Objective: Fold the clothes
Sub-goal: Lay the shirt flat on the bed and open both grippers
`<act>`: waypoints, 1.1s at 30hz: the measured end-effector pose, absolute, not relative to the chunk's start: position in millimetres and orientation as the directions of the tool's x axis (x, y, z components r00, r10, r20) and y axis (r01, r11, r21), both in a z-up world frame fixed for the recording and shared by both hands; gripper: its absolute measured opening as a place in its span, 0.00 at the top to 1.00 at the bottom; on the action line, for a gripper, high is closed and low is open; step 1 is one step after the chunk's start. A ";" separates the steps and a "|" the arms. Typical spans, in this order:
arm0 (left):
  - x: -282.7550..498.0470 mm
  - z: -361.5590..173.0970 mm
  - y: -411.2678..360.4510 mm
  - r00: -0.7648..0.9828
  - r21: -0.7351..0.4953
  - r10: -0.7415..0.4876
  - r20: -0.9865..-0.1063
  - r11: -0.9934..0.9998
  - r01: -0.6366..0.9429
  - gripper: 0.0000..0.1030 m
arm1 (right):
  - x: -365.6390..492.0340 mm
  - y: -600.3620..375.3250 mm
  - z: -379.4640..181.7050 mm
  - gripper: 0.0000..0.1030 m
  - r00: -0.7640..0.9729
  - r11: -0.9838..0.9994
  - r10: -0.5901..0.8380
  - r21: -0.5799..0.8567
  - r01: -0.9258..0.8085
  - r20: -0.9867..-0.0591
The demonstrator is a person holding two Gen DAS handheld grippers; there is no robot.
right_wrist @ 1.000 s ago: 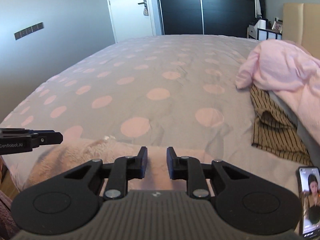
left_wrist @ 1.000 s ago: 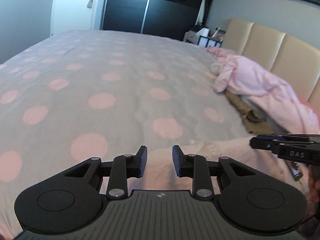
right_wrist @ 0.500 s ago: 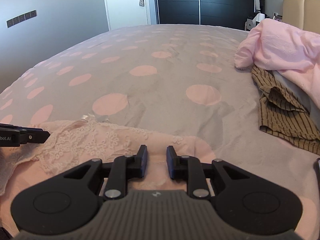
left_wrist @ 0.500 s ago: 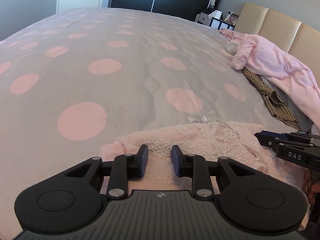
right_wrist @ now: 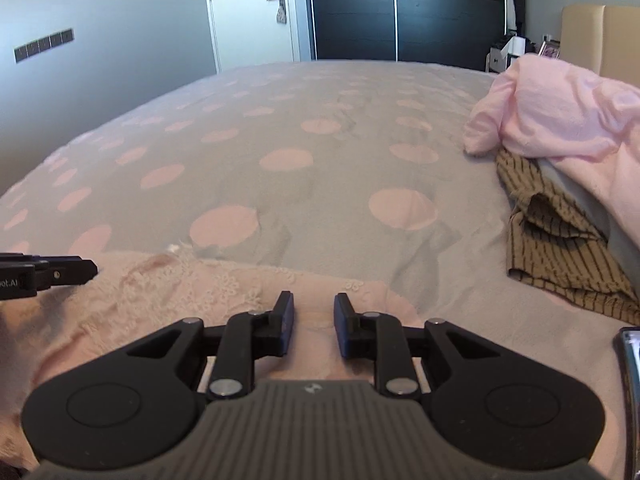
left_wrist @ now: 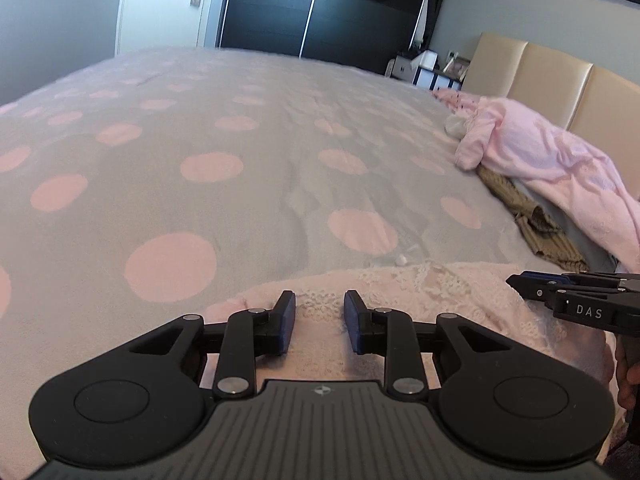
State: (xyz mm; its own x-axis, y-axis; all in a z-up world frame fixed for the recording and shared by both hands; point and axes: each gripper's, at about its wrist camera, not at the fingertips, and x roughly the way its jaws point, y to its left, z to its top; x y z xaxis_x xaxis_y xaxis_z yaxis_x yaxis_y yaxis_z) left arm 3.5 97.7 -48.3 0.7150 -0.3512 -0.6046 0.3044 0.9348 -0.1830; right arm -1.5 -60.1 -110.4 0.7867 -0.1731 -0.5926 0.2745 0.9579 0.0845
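- Both claws are angling down over the near edge of the bed. The left gripper (left_wrist: 320, 308) is sitting at a narrow gap, nothing pinched. The right gripper (right_wrist: 314, 312) is easing its jaws apart, with nothing pinched either.
- A soft pink lacy top (left_wrist: 420, 292) is lying flat under both of them, bottom centre.
- Behind it the fuzzy grey polka-dot blanket (right_wrist: 320, 160) is stretching away.
- At far right, a crumpled pink garment (right_wrist: 560, 112) is lying over a brown striped one (right_wrist: 560, 248).

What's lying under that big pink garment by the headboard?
A brown striped garment sticks out from under the pink garment, with a strip of grey fabric between them. How far either runs underneath is hidden.
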 end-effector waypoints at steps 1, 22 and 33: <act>-1.0 -43.0 97.3 0.722 -0.178 -0.354 -0.595 0.933 0.312 0.76 | -5.3 -57.7 -104.7 0.68 0.794 0.958 -0.175 0.084 0.273 -0.582; -54.2 -63.1 88.0 0.559 -0.137 -0.331 -0.761 0.923 0.360 0.76 | -59.0 -14.8 -131.2 0.68 0.687 0.982 -0.087 0.052 0.180 -0.722; -70.2 -38.4 87.3 0.622 -0.095 -0.359 -0.696 0.904 0.416 0.75 | -68.2 -5.9 -99.8 0.60 0.736 0.992 -0.068 0.033 0.121 -0.673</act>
State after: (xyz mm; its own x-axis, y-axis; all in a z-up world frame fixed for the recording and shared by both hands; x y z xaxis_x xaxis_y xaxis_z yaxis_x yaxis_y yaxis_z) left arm -70.2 87.3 -38.4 0.6219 -0.3591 -0.6959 0.4160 0.9044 -0.0949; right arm -68.2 -5.9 -99.8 0.7363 -0.0676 -0.6733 0.1209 0.9921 0.0325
